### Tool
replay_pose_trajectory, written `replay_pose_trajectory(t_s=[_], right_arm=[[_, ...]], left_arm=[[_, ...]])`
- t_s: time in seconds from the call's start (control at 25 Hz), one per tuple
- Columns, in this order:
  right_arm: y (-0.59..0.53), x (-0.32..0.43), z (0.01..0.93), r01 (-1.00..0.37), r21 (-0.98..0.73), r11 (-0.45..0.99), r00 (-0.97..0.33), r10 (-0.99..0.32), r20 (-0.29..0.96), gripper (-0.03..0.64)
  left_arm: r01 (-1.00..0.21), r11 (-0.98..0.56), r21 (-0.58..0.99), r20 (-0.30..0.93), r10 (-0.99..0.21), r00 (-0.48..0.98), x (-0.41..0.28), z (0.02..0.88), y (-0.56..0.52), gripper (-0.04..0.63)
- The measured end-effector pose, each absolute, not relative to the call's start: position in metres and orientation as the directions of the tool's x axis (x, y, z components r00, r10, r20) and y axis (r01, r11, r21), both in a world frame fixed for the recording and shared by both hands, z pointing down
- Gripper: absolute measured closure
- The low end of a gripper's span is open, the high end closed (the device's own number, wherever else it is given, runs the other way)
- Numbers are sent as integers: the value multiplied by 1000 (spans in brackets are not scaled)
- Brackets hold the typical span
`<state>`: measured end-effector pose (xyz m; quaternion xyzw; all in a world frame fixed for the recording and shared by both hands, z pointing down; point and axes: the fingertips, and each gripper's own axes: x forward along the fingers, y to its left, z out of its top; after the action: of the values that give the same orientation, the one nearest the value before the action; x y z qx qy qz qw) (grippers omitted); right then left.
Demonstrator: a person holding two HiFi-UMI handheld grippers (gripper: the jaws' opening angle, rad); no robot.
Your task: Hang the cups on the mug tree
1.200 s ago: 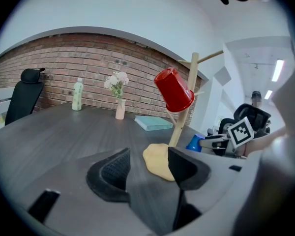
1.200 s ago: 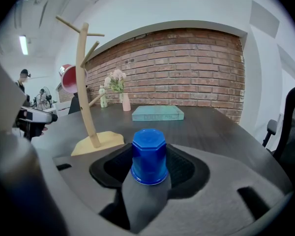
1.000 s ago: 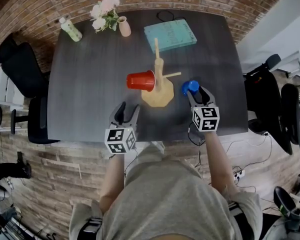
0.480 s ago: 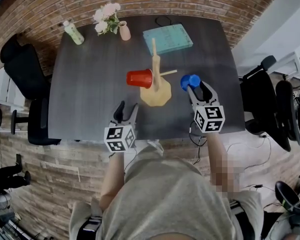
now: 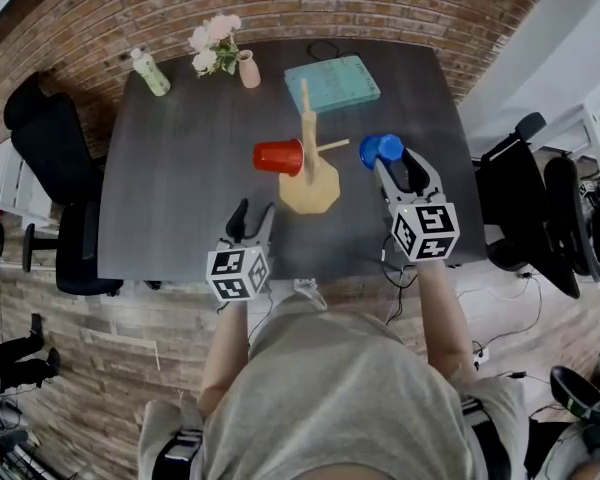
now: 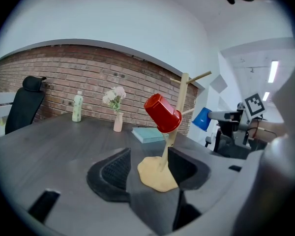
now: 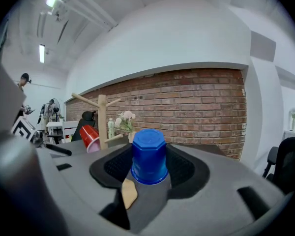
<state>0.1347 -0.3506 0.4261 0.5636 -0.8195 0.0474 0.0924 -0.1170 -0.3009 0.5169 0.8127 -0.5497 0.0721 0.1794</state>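
Observation:
A wooden mug tree (image 5: pixel 309 158) stands mid-table on a flat base. A red cup (image 5: pixel 279 156) hangs on its left peg, also seen tilted on the tree (image 6: pixel 162 113). My right gripper (image 5: pixel 392 164) is shut on a blue cup (image 5: pixel 380 150), held upside down above the table just right of the tree's right peg; the blue cup (image 7: pixel 149 156) sits between the pads. My left gripper (image 5: pixel 251 222) stands open and holds nothing, near the table's front edge, its jaws (image 6: pixel 150 173) pointing at the tree's base (image 6: pixel 157 175).
At the back of the dark table (image 5: pixel 180 198) lie a teal book (image 5: pixel 332 81), a pink vase with flowers (image 5: pixel 242 63) and a pale green bottle (image 5: pixel 150 72). Black office chairs (image 5: pixel 40 143) stand left and right of the table. A brick wall runs behind.
My right gripper has lifted the blue cup up and slightly back, closer to the tree's right peg. The left gripper has barely moved.

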Motion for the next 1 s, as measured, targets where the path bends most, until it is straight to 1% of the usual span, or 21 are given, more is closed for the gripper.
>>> replay_pose_trajectory(t_s=[0.24,0.48,0.68,1.0], right_arm=[[-349,131,399,-930,39,366,-356,-921,155,408],[-350,122,375,-922,89,377,-367,-924,109,408],[-350,111,358,-915,89,394,-388,-919,71,408],[-353,93,357,-899,80,431,-426,-902,71,408]], left_arm=[[-918,-338,207,296,-872,389,-118,509,-301,364],[-913,-352,206,284,-872,400,-117,503,-300,365],[-912,-359,201,281,-870,404,-117,501,-300,365],[-909,-368,195,281,-867,411,-118,499,-303,367]])
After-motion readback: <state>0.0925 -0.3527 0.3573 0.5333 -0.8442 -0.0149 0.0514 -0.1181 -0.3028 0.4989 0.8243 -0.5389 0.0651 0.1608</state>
